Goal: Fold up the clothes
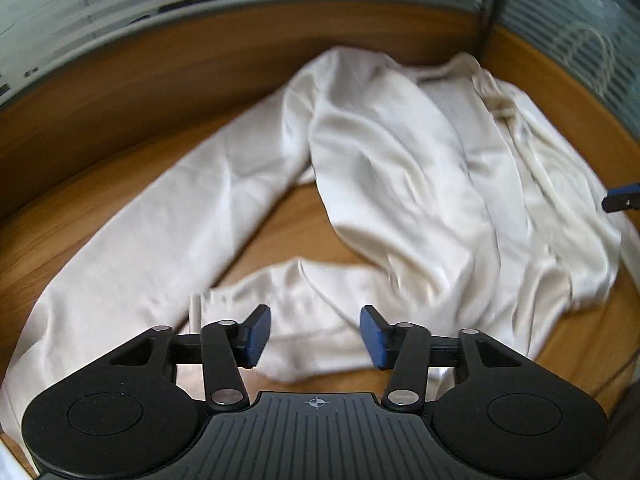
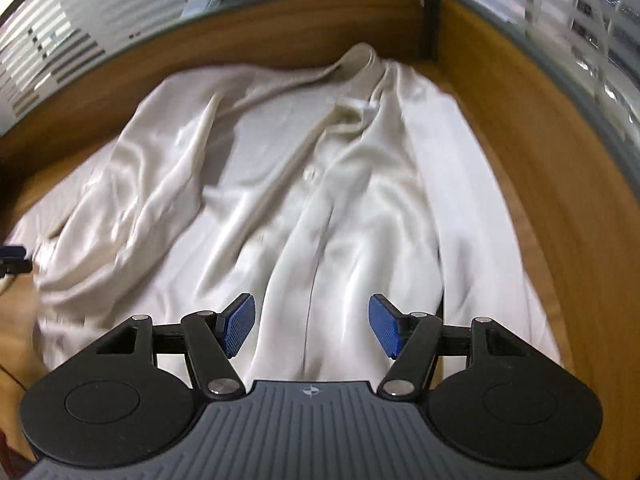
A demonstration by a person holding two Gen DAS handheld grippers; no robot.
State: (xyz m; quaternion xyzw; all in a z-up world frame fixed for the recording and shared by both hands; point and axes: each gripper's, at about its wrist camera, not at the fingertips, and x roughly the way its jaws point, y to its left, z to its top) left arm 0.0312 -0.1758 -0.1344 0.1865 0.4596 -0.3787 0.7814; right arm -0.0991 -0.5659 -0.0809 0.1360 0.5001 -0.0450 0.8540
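Note:
A cream satin shirt (image 1: 400,168) lies rumpled on the wooden table, collar toward the far corner. One long sleeve (image 1: 160,224) stretches toward the near left, and its cuff end (image 1: 288,312) curls back under my left gripper (image 1: 315,334), which hovers open just above it. In the right wrist view the shirt (image 2: 320,184) shows its button placket running down the middle. My right gripper (image 2: 312,326) is open over the lower hem, nothing between its blue pads. The right gripper's tip (image 1: 622,197) peeks in at the left view's right edge.
Wooden partition walls (image 1: 240,52) with frosted striped glass above close off the back and right sides of the table (image 1: 300,220). The shirt's right side lies close to the right wall (image 2: 540,168). The left gripper's tip (image 2: 14,260) shows at the right view's left edge.

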